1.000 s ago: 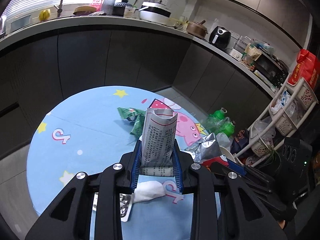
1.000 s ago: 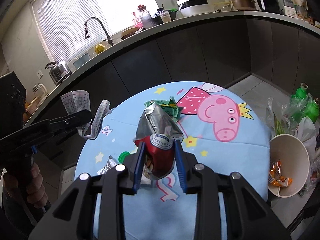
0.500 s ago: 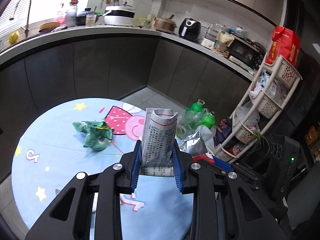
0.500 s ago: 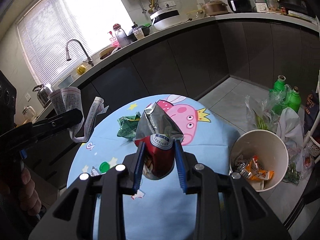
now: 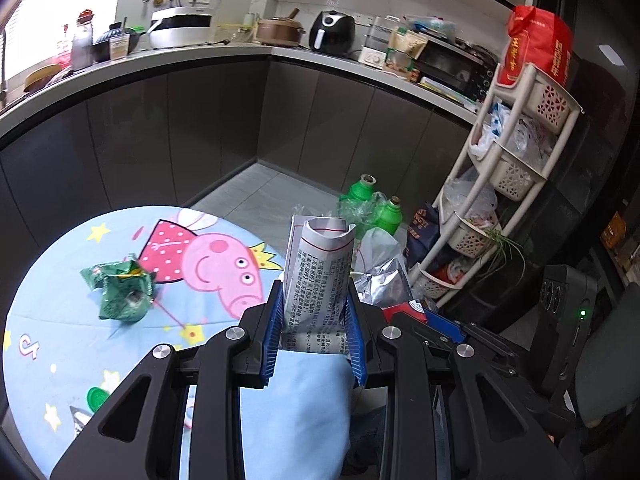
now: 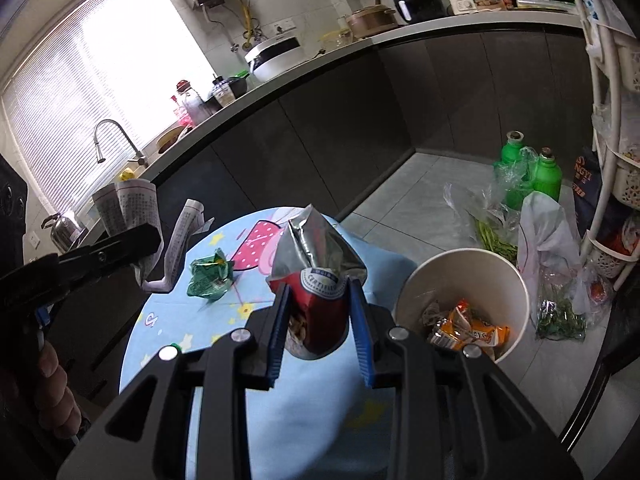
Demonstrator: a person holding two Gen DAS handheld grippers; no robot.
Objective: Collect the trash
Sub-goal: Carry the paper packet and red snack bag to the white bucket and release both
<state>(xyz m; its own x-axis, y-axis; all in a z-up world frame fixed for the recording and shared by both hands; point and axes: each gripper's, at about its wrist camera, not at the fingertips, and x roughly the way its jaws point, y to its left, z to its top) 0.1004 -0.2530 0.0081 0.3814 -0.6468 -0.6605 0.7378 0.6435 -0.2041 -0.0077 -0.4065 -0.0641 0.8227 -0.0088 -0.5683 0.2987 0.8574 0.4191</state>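
My left gripper (image 5: 314, 300) is shut on a folded printed paper leaflet (image 5: 318, 268), held above the right edge of the round blue cartoon table (image 5: 60, 320). It also shows in the right wrist view (image 6: 128, 204). My right gripper (image 6: 320, 300) is shut on a red and silver snack bag (image 6: 316, 276), held over the table edge, left of the white paper bin (image 6: 460, 280) on the floor. The bin holds orange wrappers (image 6: 468, 326). A crumpled green wrapper (image 5: 124, 292) lies on the table, also in the right wrist view (image 6: 210, 274).
A green bottle cap (image 5: 96, 396) and a foil scrap lie on the table near its front edge. Green bottles (image 6: 528, 172), plastic bags (image 6: 548, 240) and a white basket rack (image 5: 504, 184) stand on the floor to the right. Dark cabinets run behind.
Both grippers have swung right with their loads, toward the table's right edge. The paper bin has come closer to the right gripper.
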